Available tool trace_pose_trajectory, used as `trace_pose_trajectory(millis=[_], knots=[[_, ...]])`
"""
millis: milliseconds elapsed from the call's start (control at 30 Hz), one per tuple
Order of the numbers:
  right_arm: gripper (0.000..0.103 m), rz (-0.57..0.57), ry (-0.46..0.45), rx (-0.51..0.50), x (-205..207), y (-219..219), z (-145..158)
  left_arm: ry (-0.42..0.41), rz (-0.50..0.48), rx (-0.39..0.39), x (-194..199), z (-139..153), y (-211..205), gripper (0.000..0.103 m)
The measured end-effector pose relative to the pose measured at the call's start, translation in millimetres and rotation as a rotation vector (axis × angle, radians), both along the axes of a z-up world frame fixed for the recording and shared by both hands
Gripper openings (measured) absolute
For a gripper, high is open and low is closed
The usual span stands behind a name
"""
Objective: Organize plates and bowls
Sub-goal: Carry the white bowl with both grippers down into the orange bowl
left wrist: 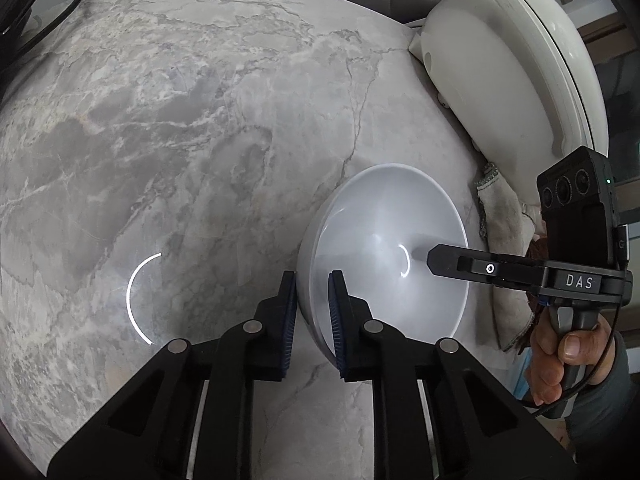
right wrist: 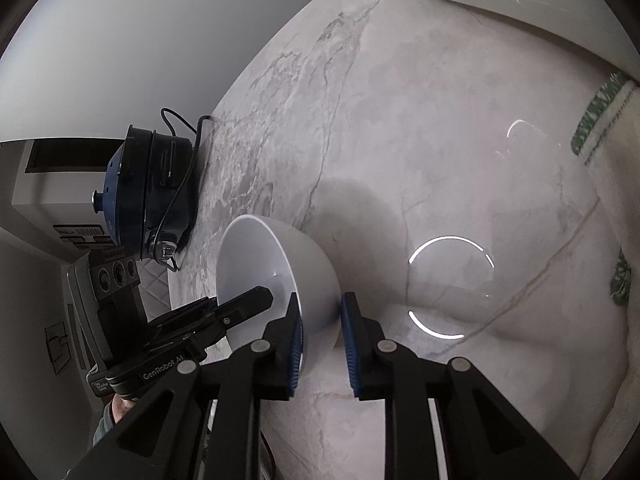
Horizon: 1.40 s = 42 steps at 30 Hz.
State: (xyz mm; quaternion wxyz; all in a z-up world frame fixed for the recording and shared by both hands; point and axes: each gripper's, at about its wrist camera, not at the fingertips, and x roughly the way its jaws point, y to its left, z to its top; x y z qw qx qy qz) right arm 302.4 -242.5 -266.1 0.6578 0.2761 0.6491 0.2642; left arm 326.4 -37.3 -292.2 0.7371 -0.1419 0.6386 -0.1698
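Scene: marble table (left wrist: 180,128) with one white bowl (left wrist: 384,256) near its right edge in the left wrist view; a large white appliance (left wrist: 492,80) and a crumpled cloth (left wrist: 504,248) lie just beyond that side.
Bowl: tipped on its side, mouth facing the left wrist camera, rounded outside facing the right wrist camera. Part of its wall seems to rest on the table; I cannot tell how much weight the pads carry.
Left hand-held gripper (left wrist: 313,320): jaws drawn narrow and pinching the bowl's rim, one blue pad outside the wall, one inside.
Right hand-held gripper (right wrist: 322,338): also narrow, clamped on the opposite rim, one pad inside, one on the outer curve. A hand (left wrist: 560,360) shows on its grip.
Other items: a dark blue round appliance (right wrist: 152,196) with a cord sits at the far table edge in the right wrist view. No plates or second bowl in sight.
Step in hand: two-handed grasp on the bowl is set; the carry has not yet begun, as I read it.
Next move calls for: lifting both sides together, levelling the bowl so neither rim slips from the pads, then carrying it to wherever the dishes are stacked, a spot not visible here.
Risk: glazed rim, thin bite; uneven lift could twist it free.
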Motion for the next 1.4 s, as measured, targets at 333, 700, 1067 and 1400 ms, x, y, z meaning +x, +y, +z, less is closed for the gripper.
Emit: trace_pose_trajectory(millis=[333, 700, 1067, 1400], knots=[[0.021, 0.001, -0.013, 0.000, -14, 0, 23, -0.011, 0.016, 0.008, -22, 31, -3, 0.014], [0.021, 0.001, -0.059, 0.022, -69, -21, 71, -0.052, 0.009, -0.012, -93, 88, -24, 0.014], [0.022, 0.021, -0.055, 0.025, -174, -55, 100, -0.048, -0.019, -0.022, -218, 123, -67, 0.014], [0.022, 0.049, 0.003, 0.000, -246, -72, 91, 0.026, -0.001, -0.030, -304, 106, -87, 0.014]])
